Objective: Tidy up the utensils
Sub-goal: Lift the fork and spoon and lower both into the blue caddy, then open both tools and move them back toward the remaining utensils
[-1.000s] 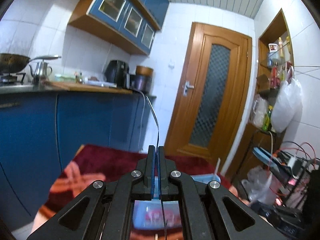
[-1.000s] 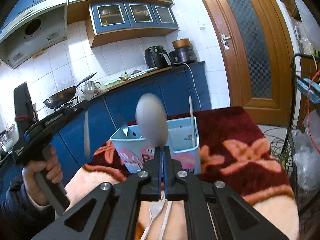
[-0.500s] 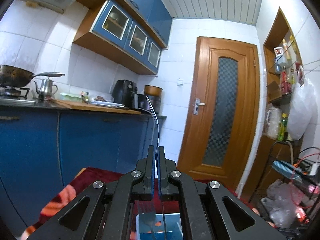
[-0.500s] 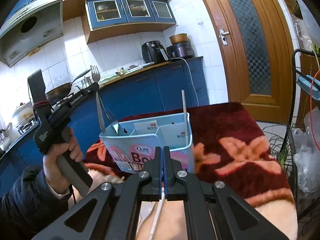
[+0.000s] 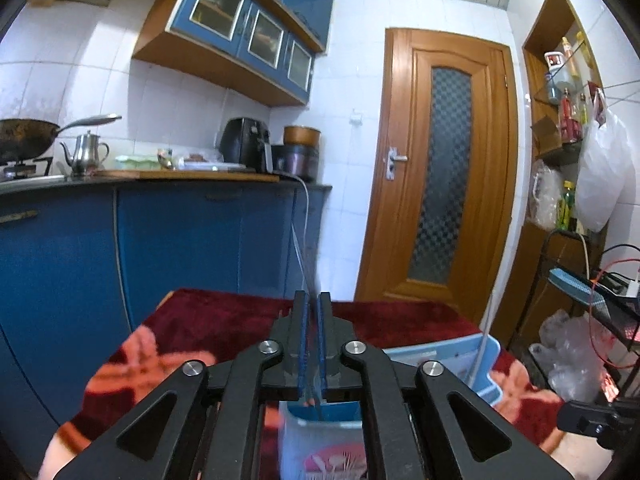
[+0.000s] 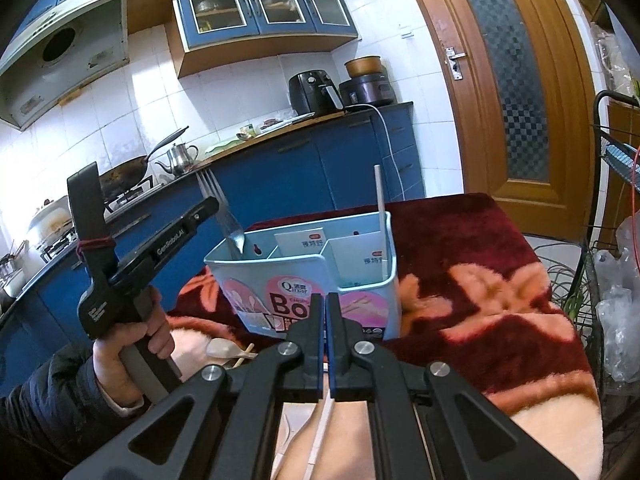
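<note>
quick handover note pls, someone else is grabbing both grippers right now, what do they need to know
Left gripper: shut on a fork, tines up, handle end already inside the left compartment of the blue caddy.
Right gripper: shut on a thin white stick hanging below it.
Done: one white stick stands in the caddy's right compartment.
Left: release the fork, place the held stick, then the white spoon on the blanket.

The fork (image 5: 305, 264) is being smeared by blur at mid-frame; the organizer (image 5: 320, 436) is being hidden by the left gripper (image 5: 313, 308) and cropped below.
</note>
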Motion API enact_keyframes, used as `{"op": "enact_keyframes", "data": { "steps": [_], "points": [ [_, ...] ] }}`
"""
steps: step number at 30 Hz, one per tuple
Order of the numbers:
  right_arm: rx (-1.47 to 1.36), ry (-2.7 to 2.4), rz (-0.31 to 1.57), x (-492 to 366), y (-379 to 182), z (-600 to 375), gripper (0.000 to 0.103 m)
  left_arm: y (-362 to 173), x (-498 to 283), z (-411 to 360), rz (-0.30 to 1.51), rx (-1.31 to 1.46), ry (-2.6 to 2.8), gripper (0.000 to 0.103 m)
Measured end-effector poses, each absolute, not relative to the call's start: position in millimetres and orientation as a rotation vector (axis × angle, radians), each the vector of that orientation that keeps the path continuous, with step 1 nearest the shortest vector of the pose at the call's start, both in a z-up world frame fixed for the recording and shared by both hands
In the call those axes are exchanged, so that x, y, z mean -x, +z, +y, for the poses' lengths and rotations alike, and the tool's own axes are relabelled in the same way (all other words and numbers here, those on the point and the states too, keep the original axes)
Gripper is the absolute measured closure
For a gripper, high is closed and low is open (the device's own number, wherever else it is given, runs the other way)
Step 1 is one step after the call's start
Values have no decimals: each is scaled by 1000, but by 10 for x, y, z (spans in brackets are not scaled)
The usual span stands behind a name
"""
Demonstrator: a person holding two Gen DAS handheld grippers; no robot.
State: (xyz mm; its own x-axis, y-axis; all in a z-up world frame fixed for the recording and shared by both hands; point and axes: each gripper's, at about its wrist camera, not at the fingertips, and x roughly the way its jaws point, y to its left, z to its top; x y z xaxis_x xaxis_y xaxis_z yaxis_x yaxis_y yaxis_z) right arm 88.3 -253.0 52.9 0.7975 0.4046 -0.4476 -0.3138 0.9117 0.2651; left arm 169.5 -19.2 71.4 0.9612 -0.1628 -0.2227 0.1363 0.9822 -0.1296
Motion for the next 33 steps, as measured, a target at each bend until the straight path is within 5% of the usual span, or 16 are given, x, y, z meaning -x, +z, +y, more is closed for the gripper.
{"op": "enact_keyframes", "data": {
  "steps": [10,26,33],
  "points": [
    [-114,439,572,-879,500,-2256,98,778,-1497,-12,379,118,-181,91],
    [68,582,733,-991,206,-1302,58,602,-1044,679,528,100,-49,91],
    [166,584,789,-1100,19,-925,50,513,-938,903,550,113,-8,91]
  ]
}}
